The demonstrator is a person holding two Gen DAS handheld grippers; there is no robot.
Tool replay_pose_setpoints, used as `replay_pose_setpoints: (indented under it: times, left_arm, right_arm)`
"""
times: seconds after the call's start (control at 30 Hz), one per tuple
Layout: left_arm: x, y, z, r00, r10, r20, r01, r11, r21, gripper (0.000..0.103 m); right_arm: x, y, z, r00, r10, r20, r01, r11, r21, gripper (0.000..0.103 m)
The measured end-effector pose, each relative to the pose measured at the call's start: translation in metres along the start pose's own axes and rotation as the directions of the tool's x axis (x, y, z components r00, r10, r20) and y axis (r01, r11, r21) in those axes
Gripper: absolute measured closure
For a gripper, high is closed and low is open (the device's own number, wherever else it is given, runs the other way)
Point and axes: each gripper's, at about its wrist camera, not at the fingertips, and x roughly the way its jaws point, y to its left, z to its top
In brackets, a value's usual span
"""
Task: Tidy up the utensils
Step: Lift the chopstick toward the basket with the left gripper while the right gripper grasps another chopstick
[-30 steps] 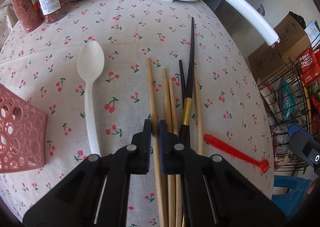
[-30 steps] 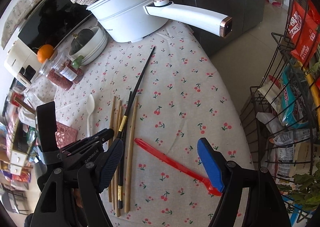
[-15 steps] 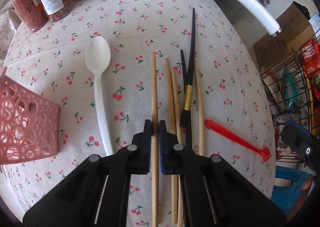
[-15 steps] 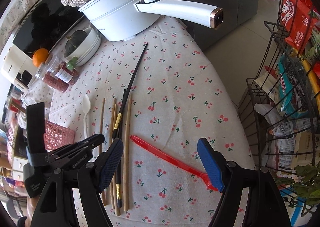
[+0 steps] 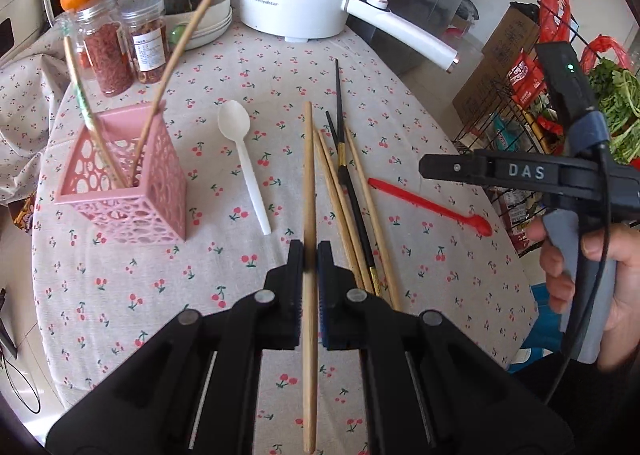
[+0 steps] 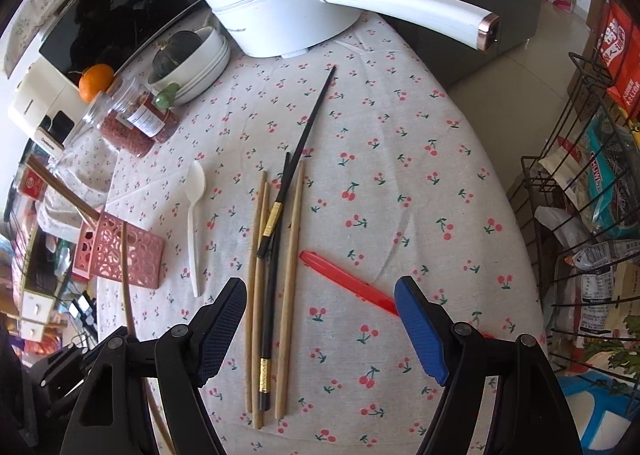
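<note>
Above tablecloth (image 5: 400,107): L gripper (image 5: 310,255) clamps wooden chopstick (image 5: 308,175); R gripper (image 6: 320,311) wide; pink holder (image 5: 132,183) left of white spoon (image 5: 244,159)

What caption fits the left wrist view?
Left gripper clamps one wooden chopstick above the cherry-print tablecloth, pink holder nearby.
</note>
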Motion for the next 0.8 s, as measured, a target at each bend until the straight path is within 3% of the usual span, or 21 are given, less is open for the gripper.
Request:
replay_pose_setpoints:
  times: [0.1, 0.17, 0.23, 0.33, 0.47, 0.7, 0.8]
  left_arm:
    - [-0.009, 0.015, -0.01, 0.999, -0.004, 0.034, 0.004, 1.0, -0.018, 0.095]
    - [-0.013, 0.027, -0.016, 0.999, -0.004, 0.048, 0.006, 0.999, -0.041, 0.095]
    - [-0.012, 0.037, -0.018, 0.999, -0.028, 0.031, 0.03, 0.997, -0.073, 0.095]
    - [-0.019, 0.044, -0.024, 0.999, -0.037, 0.038, 0.04, 0.996, -0.085, 0.095]
    - [-0.026, 0.059, -0.031, 0.998, -0.048, 0.042, 0.053, 0.991, -0.122, 0.095]
    - [-0.032, 0.074, -0.042, 0.998, -0.045, 0.038, 0.051, 0.986, -0.157, 0.095]
    - [-0.034, 0.078, -0.044, 0.998, -0.046, 0.039, 0.051, 0.985, -0.162, 0.095]
  right_arm:
    - [0.01, 0.014, 0.0, 1.0, 0.004, -0.014, -0.004, 0.999, -0.034, 0.028]
    - [0.018, 0.022, 0.001, 0.999, 0.033, -0.024, -0.034, 0.998, -0.044, 0.045]
    - [0.028, 0.03, 0.003, 0.995, 0.09, -0.049, -0.093, 0.995, -0.045, 0.076]
    - [0.045, 0.042, 0.005, 0.986, 0.14, -0.092, -0.144, 0.989, -0.04, 0.087]
    - [0.065, 0.056, 0.009, 0.982, 0.142, -0.124, -0.148, 0.988, -0.04, 0.09]
    - [0.085, 0.064, 0.014, 0.989, 0.027, -0.147, -0.034, 0.999, -0.04, 0.09]
    - [0.088, 0.066, 0.014, 0.987, 0.049, -0.152, -0.057, 0.997, -0.048, 0.09]
